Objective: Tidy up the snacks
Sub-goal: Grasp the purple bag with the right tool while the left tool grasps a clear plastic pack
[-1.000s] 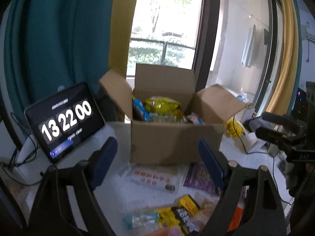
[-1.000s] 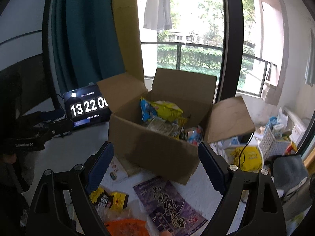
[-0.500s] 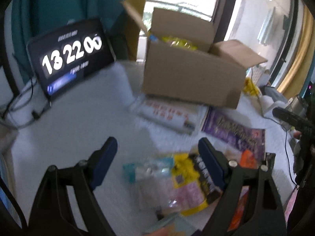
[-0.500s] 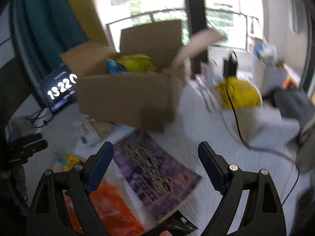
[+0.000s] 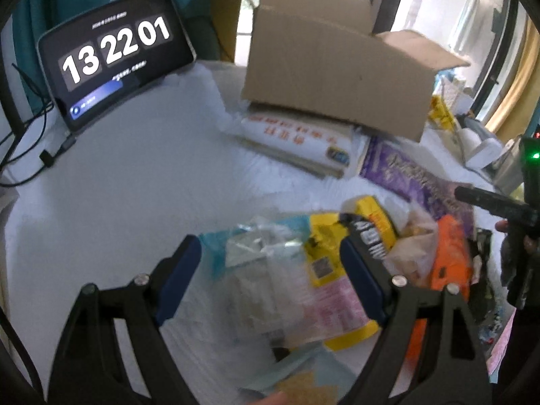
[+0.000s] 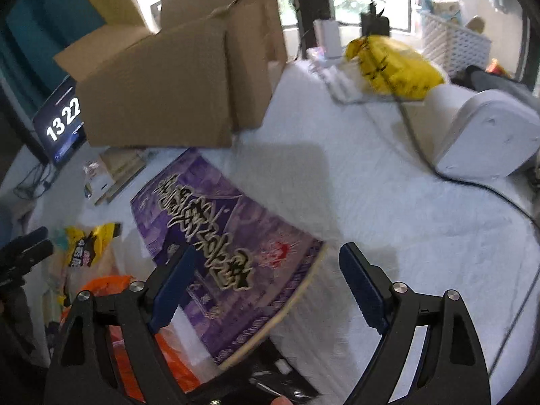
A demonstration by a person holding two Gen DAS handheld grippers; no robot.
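An open cardboard box (image 5: 337,67) stands at the back of the white-covered table; it also shows in the right wrist view (image 6: 168,87). My left gripper (image 5: 270,270) is open, low over a pile of snack packets: a clear and light-blue packet (image 5: 263,253), a yellow and black packet (image 5: 364,236) and an orange packet (image 5: 449,253). My right gripper (image 6: 266,280) is open and empty, just above the near edge of a flat purple packet (image 6: 216,236). The purple packet also shows in the left wrist view (image 5: 415,175). A white packet with red print (image 5: 297,135) lies in front of the box.
A tablet showing a clock (image 5: 111,54) leans at the back left with cables beside it. A yellow bag (image 6: 391,64), a white device (image 6: 486,131) with a cable and a white basket (image 6: 452,44) sit to the right of the box.
Both grippers have dropped from box height and tilted down toward the table. The left one now hangs over the snack pile, the right one over the purple packet. Both stayed open.
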